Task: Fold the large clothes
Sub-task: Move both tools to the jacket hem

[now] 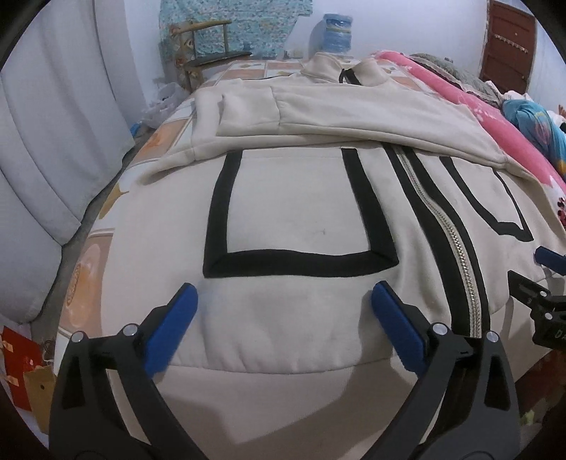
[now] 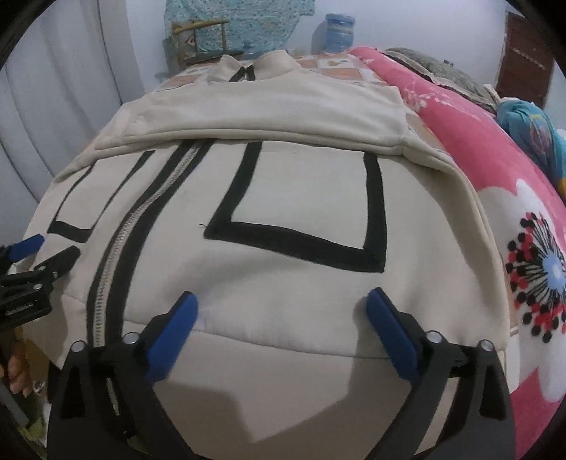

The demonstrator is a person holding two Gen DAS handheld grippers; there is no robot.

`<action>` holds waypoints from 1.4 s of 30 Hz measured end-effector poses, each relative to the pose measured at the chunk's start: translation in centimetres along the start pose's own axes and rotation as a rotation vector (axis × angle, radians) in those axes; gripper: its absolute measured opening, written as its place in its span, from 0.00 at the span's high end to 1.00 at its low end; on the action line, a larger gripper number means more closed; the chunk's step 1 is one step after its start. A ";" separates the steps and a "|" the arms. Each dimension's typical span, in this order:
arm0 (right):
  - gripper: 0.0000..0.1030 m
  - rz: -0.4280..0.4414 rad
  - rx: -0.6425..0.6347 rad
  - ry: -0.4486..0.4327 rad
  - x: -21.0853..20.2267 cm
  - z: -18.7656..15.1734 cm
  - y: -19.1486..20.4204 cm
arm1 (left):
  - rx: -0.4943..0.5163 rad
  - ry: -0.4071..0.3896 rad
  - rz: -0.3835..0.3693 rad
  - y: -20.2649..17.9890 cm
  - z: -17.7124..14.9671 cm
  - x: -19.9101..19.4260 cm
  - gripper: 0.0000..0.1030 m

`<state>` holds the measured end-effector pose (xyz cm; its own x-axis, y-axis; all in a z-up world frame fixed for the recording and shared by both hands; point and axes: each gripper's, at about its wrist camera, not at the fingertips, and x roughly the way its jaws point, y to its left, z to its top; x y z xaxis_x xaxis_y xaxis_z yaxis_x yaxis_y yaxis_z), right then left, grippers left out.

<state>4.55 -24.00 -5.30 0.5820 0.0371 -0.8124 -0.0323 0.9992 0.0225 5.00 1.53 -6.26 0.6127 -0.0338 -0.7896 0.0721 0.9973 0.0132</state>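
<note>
A cream zip-up jacket (image 1: pixel 297 219) with black pocket outlines and a silver zipper (image 1: pixel 456 244) lies flat on the bed, collar at the far end, both sleeves folded across its chest. It also shows in the right wrist view (image 2: pixel 283 198). My left gripper (image 1: pixel 284 300) is open and empty, hovering over the hem left of the zipper. My right gripper (image 2: pixel 281 306) is open and empty over the hem right of the zipper (image 2: pixel 116 247). Each gripper shows at the edge of the other's view: the right gripper (image 1: pixel 541 276), the left gripper (image 2: pixel 32 258).
The bed has a tiled-pattern sheet (image 1: pixel 102 244) and a pink floral blanket (image 2: pixel 495 184) along the right side. A white wardrobe (image 1: pixel 46 141) stands at the left. A chair (image 1: pixel 208 42) and a water bottle (image 1: pixel 334 32) stand beyond the bed's far end.
</note>
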 end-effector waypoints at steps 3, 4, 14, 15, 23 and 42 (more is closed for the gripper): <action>0.06 -0.005 0.006 -0.010 0.1 -0.1 0.0 | -0.004 -0.011 0.004 -0.1 -0.1 -0.1 0.07; 0.06 -0.006 0.006 -0.014 0.1 -0.1 0.0 | -0.003 -0.013 0.005 -0.1 -0.2 -0.1 0.07; 0.06 -0.019 0.024 -0.032 0.0 -0.4 0.2 | 0.008 -0.016 0.029 -0.3 -0.2 -0.4 0.07; 0.06 -0.020 0.025 -0.037 0.0 -0.5 0.2 | 0.006 -0.012 0.033 -0.4 -0.2 -0.4 0.07; 0.06 -0.001 0.019 -0.021 -0.2 -0.3 -0.2 | -0.033 0.001 0.016 0.0 -0.1 -0.2 0.07; 0.06 0.017 -0.036 -0.047 0.2 -0.1 0.2 | -0.018 -0.102 -0.029 3.7 -2.9 -4.9 0.07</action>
<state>4.56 -23.76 -5.53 0.6187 0.0559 -0.7837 -0.0716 0.9973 0.0146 -0.03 5.54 -4.16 0.6875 -0.0684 -0.7230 0.0774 0.9968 -0.0207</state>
